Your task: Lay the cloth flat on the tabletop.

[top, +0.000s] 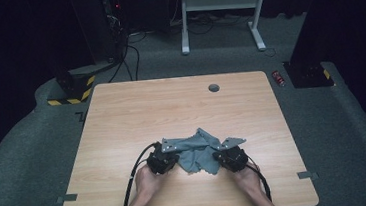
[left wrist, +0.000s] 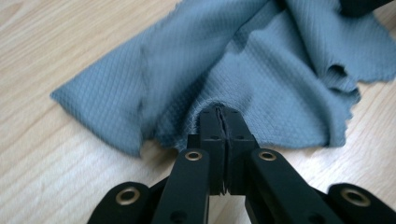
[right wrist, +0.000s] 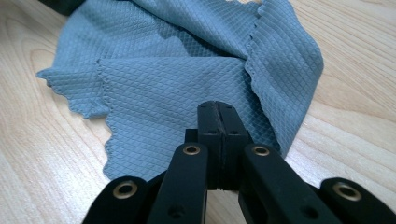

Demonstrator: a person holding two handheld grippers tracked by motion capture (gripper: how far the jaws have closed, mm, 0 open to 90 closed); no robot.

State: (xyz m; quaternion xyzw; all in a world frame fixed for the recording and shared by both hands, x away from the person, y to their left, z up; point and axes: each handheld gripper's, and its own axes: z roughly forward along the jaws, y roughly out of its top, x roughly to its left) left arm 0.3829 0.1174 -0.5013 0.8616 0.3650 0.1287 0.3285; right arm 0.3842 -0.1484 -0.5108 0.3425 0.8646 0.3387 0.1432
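A grey-blue waffle-textured cloth point(top: 195, 152) lies crumpled on the wooden table point(top: 171, 109), near its front middle. My left gripper point(top: 165, 160) is at the cloth's left side and my right gripper point(top: 230, 158) at its right side. In the left gripper view the black jaws are closed, and the cloth point(left wrist: 243, 60) puckers around the left gripper's point(left wrist: 219, 112) tips. In the right gripper view the jaws are also closed. The right gripper's point(right wrist: 218, 106) tips sit on a flat layer of the cloth point(right wrist: 177, 84) near its scalloped edge.
Bare wood surrounds the cloth on all sides. A round cable grommet point(top: 214, 87) sits near the table's far edge. Beyond the table stand a white desk frame point(top: 220, 9) and dark equipment with cables point(top: 114, 33) on the carpet.
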